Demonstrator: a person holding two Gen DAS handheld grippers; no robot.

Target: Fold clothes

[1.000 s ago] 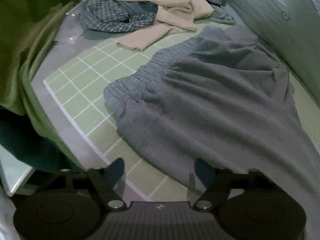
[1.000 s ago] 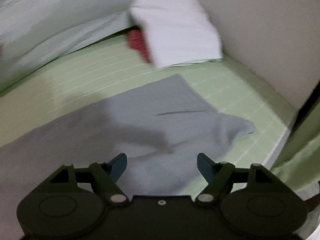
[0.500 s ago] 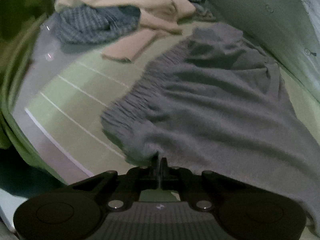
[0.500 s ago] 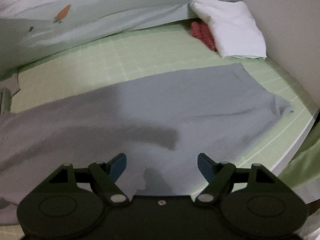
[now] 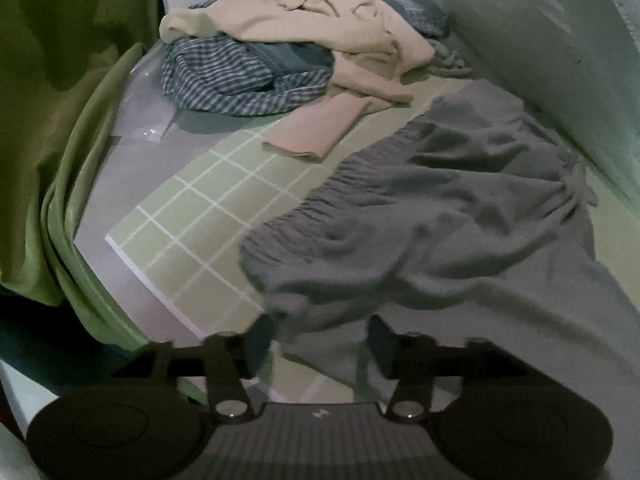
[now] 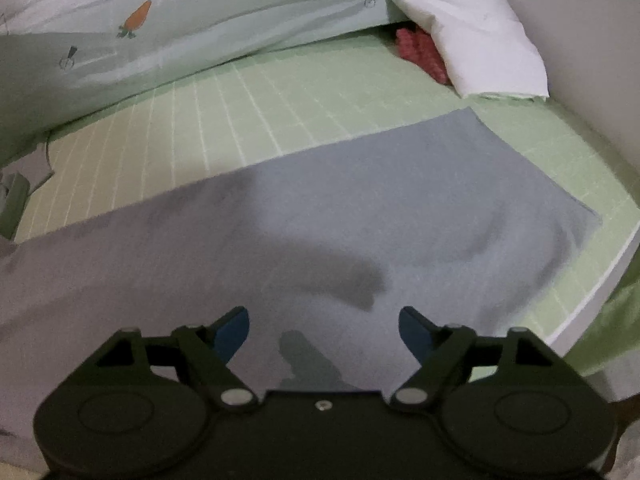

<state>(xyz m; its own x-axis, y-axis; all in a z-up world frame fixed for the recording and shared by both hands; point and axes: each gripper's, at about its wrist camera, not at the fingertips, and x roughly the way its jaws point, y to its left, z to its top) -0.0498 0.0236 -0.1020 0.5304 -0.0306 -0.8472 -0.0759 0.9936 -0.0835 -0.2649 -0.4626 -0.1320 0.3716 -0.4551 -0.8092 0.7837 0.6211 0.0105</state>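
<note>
Half a second ago the left gripper (image 5: 316,344) was pinched shut on the waistband corner of the grey trousers (image 5: 452,220); now its fingers stand wide apart with nothing between them, and the corner lies crumpled just beyond the tips. The right gripper (image 6: 324,330) stays open and empty above the cloth, showing a flatter trouser leg (image 6: 360,200) than before.

Trousers lie spread across the green checked mat (image 5: 192,216), gathered elastic waistband at the left end, deep wrinkles behind it, the leg smooth and running right to a squared hem. Far left sits a heap of a beige garment (image 5: 320,32) and a striped one (image 5: 240,80). Far right, a folded white cloth (image 6: 476,36) rests over something red (image 6: 420,50), beside a pale quilt (image 6: 200,12).
</note>
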